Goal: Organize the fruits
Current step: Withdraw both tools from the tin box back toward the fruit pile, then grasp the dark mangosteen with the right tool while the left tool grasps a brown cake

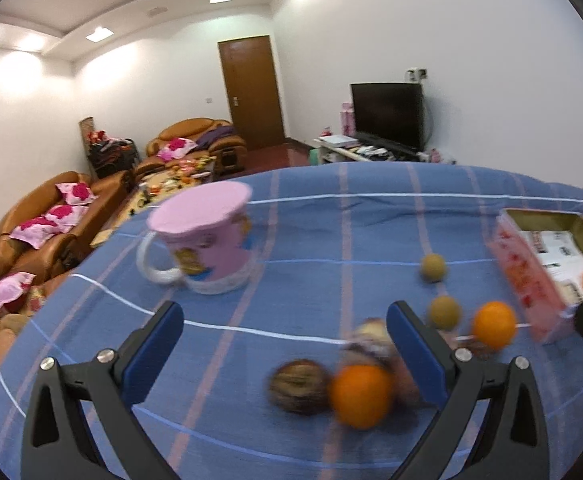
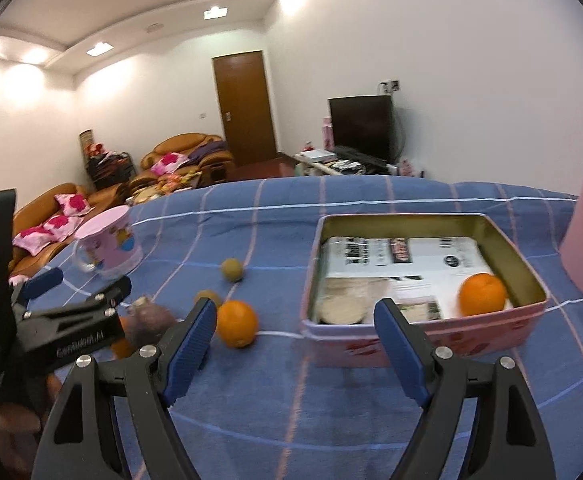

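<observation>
pink tin: one orange inside | second orange just left of tin | left gripper jaws spread, empty | right gripper jaws spread, empty

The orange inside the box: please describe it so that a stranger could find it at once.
Find the pink box on the blue cloth, its inside lined with printed paper. The orange lies in its near right corner, against the wall. It is the only fruit inside; the other orange and the greenish fruits lie on the cloth to the left.
</observation>
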Demonstrator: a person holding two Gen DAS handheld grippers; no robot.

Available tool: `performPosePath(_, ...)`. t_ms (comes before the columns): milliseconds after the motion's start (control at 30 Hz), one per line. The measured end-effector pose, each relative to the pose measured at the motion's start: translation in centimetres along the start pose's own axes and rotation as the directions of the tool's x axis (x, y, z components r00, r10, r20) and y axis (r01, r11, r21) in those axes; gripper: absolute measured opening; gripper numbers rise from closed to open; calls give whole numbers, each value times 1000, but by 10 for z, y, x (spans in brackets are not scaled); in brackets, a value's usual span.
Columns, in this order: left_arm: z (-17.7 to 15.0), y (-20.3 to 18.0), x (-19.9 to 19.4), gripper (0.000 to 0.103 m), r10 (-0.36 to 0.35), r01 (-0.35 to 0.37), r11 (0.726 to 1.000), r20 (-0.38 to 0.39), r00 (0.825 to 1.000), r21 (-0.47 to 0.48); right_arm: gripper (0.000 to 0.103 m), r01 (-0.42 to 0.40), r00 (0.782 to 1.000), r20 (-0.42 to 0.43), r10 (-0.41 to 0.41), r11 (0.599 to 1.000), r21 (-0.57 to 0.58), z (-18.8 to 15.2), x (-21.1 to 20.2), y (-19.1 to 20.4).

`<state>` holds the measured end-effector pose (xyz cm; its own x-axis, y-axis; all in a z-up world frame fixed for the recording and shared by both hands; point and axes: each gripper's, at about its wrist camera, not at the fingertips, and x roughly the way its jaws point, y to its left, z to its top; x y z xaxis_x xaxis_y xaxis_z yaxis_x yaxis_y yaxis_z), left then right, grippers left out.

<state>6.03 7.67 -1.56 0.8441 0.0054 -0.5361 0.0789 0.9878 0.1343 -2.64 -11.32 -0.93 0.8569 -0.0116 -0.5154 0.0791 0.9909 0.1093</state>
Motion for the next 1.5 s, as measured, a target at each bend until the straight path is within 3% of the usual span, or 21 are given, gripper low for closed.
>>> performPosePath(267,0,48,15,103,40,-44,994,-37,999,-96,82,-156,978,-146,150,987,-34,-10,24,42)
performPosePath(367,-2,53,16,103,48,-52,994,-44,998,-99,79,-128,971,-207,117,991,-40,-12,37,50)
performPosePath(500,-2,52,20,103,57,-62,995,-60,997,-82,60,-129,951,-287,114,991,-32,-16,53,53)
performPosePath(733,-6,45,24,103,20,-23,999,-98,995,-24,59,-126,942,-316,115,992,-16,-15,67,56)
performPosePath(800,-9,40,27,103,14,-14,1000,-118,993,0,60,-140,926,-354,131,990,-2,-16,75,55)
performPosePath(933,-10,36,29,103,-21,24,1000,-142,990,16,59,-160,925,-352,144,987,-17,-17,73,59)
performPosePath(1000,-11,38,28,103,-41,42,999,-143,989,5,36,-168,923,-357,144,985,-36,-17,72,61)
performPosePath(1133,-12,45,27,103,-111,110,994,-152,982,-20,35,-180,930,-331,161,983,-29,-17,65,59)
performPosePath(1300,-15,42,24,100,-184,188,982,-160,970,10,33,-165,960,-238,145,984,-67,-12,41,52)
performPosePath(1500,-16,31,24,98,-196,208,977,-185,963,47,32,-170,967,-209,144,979,-115,-15,22,45)
